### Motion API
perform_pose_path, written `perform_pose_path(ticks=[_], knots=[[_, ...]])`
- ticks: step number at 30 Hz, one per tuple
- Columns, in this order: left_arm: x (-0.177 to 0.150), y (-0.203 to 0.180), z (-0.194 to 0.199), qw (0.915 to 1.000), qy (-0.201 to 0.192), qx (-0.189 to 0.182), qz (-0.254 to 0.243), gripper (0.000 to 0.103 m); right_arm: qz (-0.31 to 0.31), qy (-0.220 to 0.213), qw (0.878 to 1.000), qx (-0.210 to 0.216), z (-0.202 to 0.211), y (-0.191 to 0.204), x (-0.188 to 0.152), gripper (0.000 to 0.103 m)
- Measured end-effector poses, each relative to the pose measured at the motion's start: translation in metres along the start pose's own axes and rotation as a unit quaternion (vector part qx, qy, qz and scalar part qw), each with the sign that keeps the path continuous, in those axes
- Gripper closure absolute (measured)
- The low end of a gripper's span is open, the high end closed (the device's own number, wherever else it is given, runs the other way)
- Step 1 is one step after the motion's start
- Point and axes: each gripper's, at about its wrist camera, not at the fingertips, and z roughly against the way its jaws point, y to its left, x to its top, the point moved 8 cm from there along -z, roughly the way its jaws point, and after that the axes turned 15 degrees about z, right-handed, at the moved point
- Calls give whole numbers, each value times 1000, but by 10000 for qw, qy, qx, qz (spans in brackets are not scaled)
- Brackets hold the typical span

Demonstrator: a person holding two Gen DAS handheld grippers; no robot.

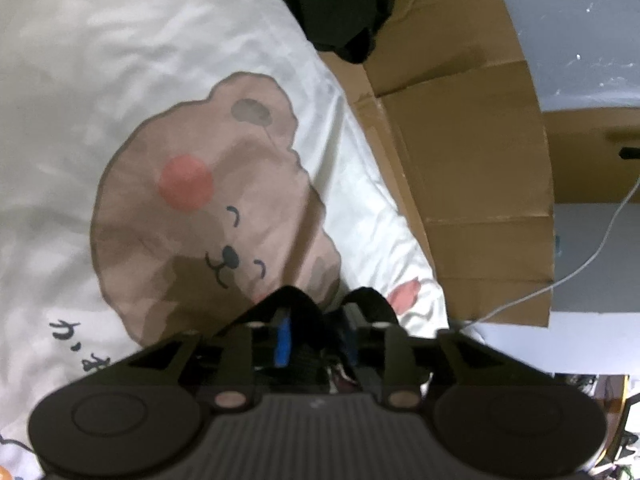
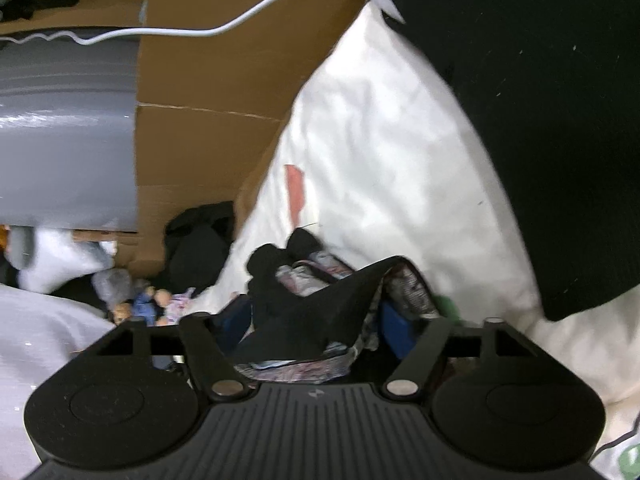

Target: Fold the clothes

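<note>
A black garment with a patterned lining point(image 2: 320, 312) lies bunched between the fingers of my right gripper point(image 2: 320, 332), which is shut on it; its folds hide the fingertips. My left gripper point(image 1: 328, 312) is nearly closed on a piece of black cloth with a patterned inside point(image 1: 340, 376) low between its fingers. Under both lies a white sheet with a brown bear print point(image 1: 208, 208); the sheet also shows in the right wrist view point(image 2: 380, 152). Another black garment point(image 1: 344, 4) lies heaped at the sheet's far edge.
Flattened brown cardboard point(image 1: 472, 168) lies beside the sheet, with a white cable point(image 1: 592, 256) across it. In the right wrist view there are cardboard point(image 2: 208, 80), a grey surface point(image 2: 64, 136), a large black cloth point(image 2: 552, 120) at right, and small dolls and clutter point(image 2: 152, 300).
</note>
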Motion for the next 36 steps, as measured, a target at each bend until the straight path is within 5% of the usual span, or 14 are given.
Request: perform_pose_path(ticks=[5,6,7,12,15,23,27,34,36], knots=[[-7,1,-4,9999,112,46,-117,63,-159,148,9997,68,-3,-1,-10,25],[-8,0,-5,9998,140,56,-144,66,-166,167,9997,96,-4,-1,-11,26],[-8,0,-7,9998,182,6,-94,86,-169,180,9996,148,-5,-1,-12,27],[0,0,-11,9998,174,-103,69,93,-25,60,9995,299,-6,4,-5,76],[8,1,-14,9993,103,-207,286,93,-45,-75,9998,178,-6,-1,4,84],[32,-3,2,9965,-481,-562,391,84,12,-775,9970,-27,3,-10,29,83],[30,-10,10,9980,-523,-257,-244,77,187,-951,9953,-82,10,-9,31,59],[25,-1,16,9951,-558,181,-790,67,967,-905,9896,-569,18,-1,26,48],[20,7,14,9943,-437,367,-900,67,1212,-828,9863,-747,20,0,22,30]])
